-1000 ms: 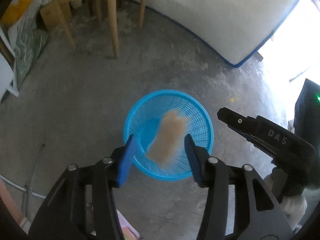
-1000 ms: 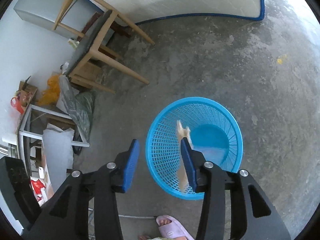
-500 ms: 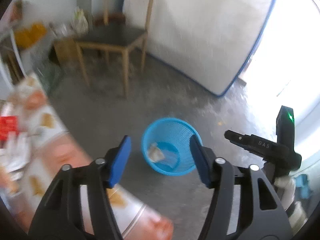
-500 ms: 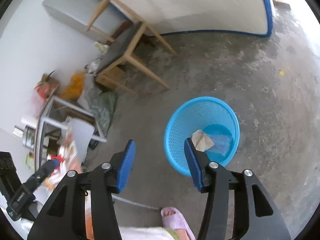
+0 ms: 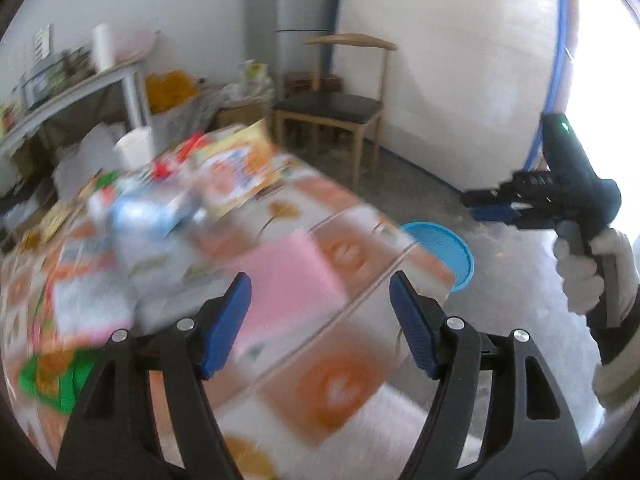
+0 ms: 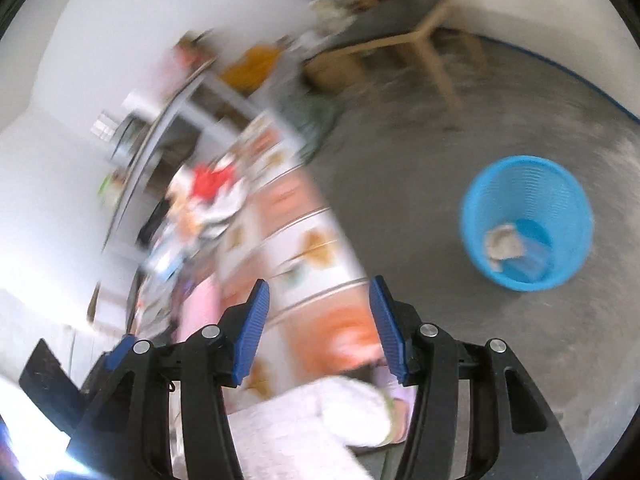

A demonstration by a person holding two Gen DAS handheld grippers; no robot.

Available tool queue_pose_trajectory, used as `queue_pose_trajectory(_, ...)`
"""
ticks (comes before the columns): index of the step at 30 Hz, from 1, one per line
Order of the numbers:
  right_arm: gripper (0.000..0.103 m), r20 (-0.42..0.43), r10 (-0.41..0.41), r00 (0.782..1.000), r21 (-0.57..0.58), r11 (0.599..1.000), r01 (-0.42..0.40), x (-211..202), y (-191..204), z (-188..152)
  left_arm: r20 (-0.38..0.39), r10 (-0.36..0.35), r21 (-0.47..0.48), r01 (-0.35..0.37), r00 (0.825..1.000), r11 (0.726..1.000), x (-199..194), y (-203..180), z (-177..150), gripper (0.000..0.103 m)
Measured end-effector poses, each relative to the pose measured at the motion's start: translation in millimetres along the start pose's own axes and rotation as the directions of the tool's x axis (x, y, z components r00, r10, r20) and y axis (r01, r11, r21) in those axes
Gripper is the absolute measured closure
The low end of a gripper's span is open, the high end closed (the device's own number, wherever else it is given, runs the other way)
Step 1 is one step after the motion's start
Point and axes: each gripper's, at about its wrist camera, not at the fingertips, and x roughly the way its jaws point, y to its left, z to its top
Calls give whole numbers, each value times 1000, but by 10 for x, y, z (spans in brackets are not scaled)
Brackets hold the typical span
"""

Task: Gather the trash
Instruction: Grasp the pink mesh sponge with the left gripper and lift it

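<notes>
Two grippers, both with nothing between their blue pads. Left wrist view: the left gripper (image 5: 320, 320) hangs over a table (image 5: 340, 384) covered in an orange-and-white patterned cloth; its jaws stand wide apart and have just been opening further, with nothing in them; a pink flat sheet (image 5: 288, 280) lies on the cloth just beyond the pads; further left, a blurred heap of wrappers and packets (image 5: 172, 200), too smeared to name singly; the blue basket (image 5: 448, 248) sits on the floor past the table's right edge, only part of its rim showing; a wooden chair (image 5: 340, 108) with a dark seat stands far off by the wall; at the right, a gloved hand (image 5: 592, 276) holds the right gripper (image 5: 492, 204) above the floor, pointing left.

Right wrist view: much motion blur; the right gripper (image 6: 320, 324) has its jaws about half open and empty, and they have been opening within the last second; under it the near end of the table (image 6: 320, 248); the basket (image 6: 528, 220) stands on the grey concrete floor (image 6: 400, 184) to the right, well apart from the table, with a crumpled pale scrap (image 6: 504, 244) lying inside on its bottom; the chair (image 6: 404, 36) is far, near the wall.
</notes>
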Motion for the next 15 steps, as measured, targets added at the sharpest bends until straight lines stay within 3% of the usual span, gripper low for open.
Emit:
queue_pose_trajectory(5,52,-122,72,990,-177,980,-93,609,743,-2,-62,11,-78,-16,998,997,47,214,-377,36)
queue_pose_trajectory(7,52,-153,70,986,-241,965,-106,859,991,49,-86,-13,-101,5,996,995,74,246,-487,43)
queue_pose_trajectory(11,67,-193,-2,981,-336,940,-64,1297,1286,114,-100,-66,-149,51,993,988,191,321,-583,58)
queue_pose_trajectory(15,70,-263,-46,964,-374,926,-58,1580,1379,52,-79,-99,-209,81,992,974,209,466,-590,69)
